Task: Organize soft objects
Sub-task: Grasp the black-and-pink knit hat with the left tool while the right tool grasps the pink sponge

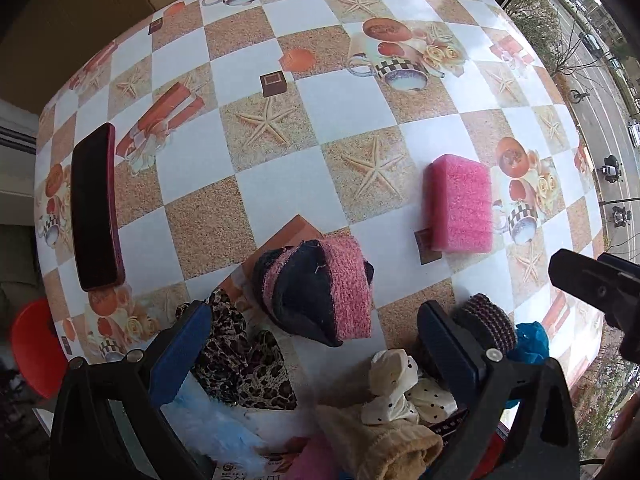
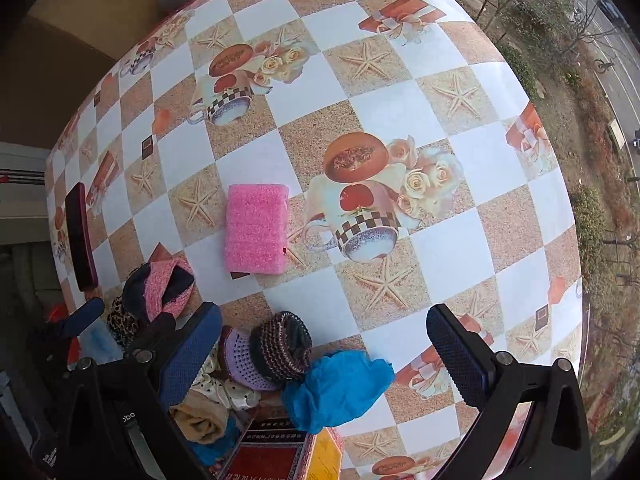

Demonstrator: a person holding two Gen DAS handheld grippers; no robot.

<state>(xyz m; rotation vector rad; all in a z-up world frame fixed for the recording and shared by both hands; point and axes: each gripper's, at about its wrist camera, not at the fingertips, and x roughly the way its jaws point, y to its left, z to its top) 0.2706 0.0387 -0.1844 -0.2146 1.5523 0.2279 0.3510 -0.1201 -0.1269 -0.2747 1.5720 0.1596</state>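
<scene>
Soft pile sits at near edge of the table (image 1: 280, 128), partly blocked by gripper fingers in both views. Pink-and-navy fuzzy sock (image 1: 320, 292) lies just beyond the pile, on the checkered cloth. Pink sponge (image 1: 460, 204) rests alone, farther out to the right, apart from the sock. Pile holds leopard-print cloth (image 1: 240, 356), polka-dot cream fabric (image 1: 396, 392), tan knit piece (image 1: 384, 444), striped knit hat (image 2: 284, 348), blue crumpled cloth (image 2: 336, 388); lower items cut off by the frame. Left gripper (image 1: 316, 356) spread wide, holding nothing. Right gripper (image 2: 324, 356) also spread, empty, above hat and blue cloth. Dark maroon case (image 1: 96, 212) at far left. Only the right view shows the red printed box (image 2: 264, 452) under the pile; only the left view shows a light blue fluffy item (image 1: 216, 420), identity unclear.
</scene>
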